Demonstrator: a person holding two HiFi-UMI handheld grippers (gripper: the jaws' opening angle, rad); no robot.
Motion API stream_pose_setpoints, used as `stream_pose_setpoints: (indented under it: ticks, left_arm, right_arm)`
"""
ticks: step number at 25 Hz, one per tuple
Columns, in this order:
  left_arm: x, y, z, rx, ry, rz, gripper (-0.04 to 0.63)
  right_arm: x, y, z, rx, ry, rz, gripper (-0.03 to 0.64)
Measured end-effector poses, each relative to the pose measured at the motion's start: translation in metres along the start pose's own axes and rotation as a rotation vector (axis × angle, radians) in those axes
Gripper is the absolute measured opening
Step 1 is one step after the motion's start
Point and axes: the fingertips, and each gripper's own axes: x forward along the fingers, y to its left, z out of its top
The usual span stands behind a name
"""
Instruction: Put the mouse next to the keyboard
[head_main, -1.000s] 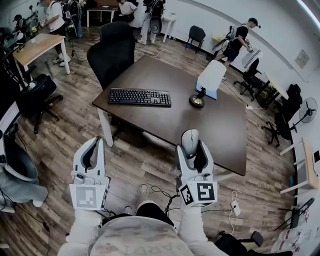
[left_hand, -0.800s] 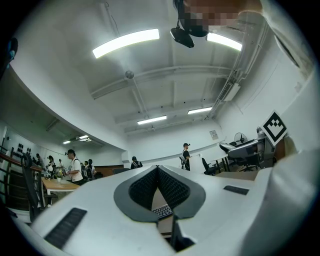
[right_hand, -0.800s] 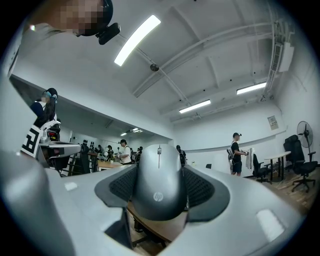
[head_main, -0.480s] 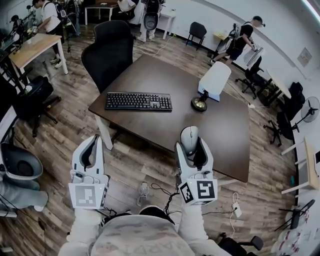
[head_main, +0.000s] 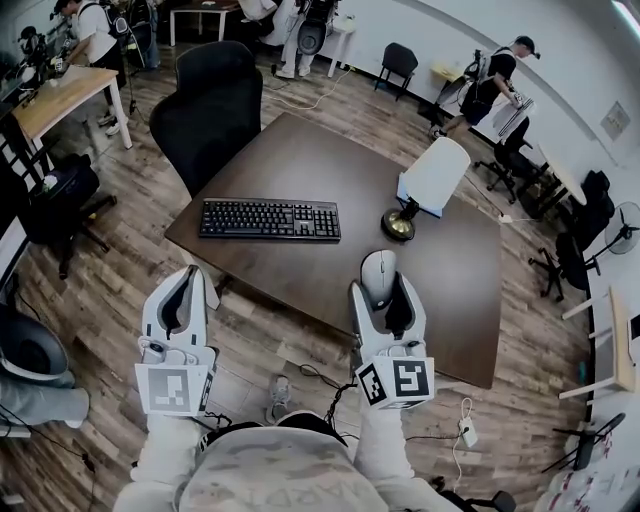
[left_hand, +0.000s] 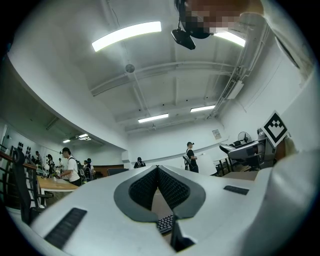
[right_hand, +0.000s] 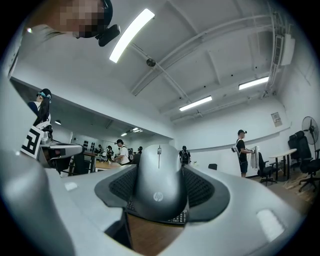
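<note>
The right gripper (head_main: 381, 292) clamps the mouse (right_hand: 159, 182) above the near edge of the table (head_main: 330, 160), ready for setting beside the keyboard (head_main: 269, 219); the left gripper (head_main: 186, 292) hangs closed and empty, not needed.

Grey, rounded mouse (head_main: 379, 277) with a central scroll wheel and a small logo on its rear hump, clamped between the jaws of the right gripper (head_main: 381, 288), nose pointing away from the person. Black keyboard (head_main: 269, 219), flat on the brown table (head_main: 330, 160), well apart from the mouse, to its far left.
</note>
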Motion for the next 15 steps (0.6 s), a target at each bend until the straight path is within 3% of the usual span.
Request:
stream_pose_setpoints:
  ticks: [15]
  left_arm:
    - [0.098,-0.022,-0.011,0.013,-0.007,0.040,0.005]
  right_arm:
    - [0.081,-0.075,-0.013,0.018,-0.006,0.046,0.305]
